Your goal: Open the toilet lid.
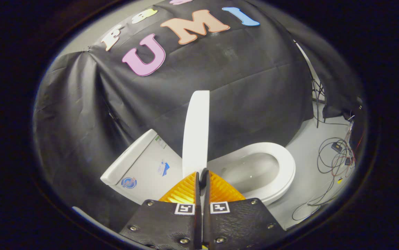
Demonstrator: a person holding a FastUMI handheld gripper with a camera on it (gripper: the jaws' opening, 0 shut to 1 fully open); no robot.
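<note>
The white toilet lid [196,132] stands raised, seen edge-on, between the tank [143,166] and the bowl. The white seat ring [284,166] lies down on the bowl [251,170], whose inside is exposed. My gripper [202,172] is shut, its two fingers pressed together with nothing between them. The tips sit just in front of the lid's lower end, near the hinge, and whether they touch it is unclear.
The black cloth wall hangs close behind the toilet. On the grey floor beyond the bowl lie loose cables [334,156] and small boxes. A stand's thin legs [319,93] rise at the cloth's edge.
</note>
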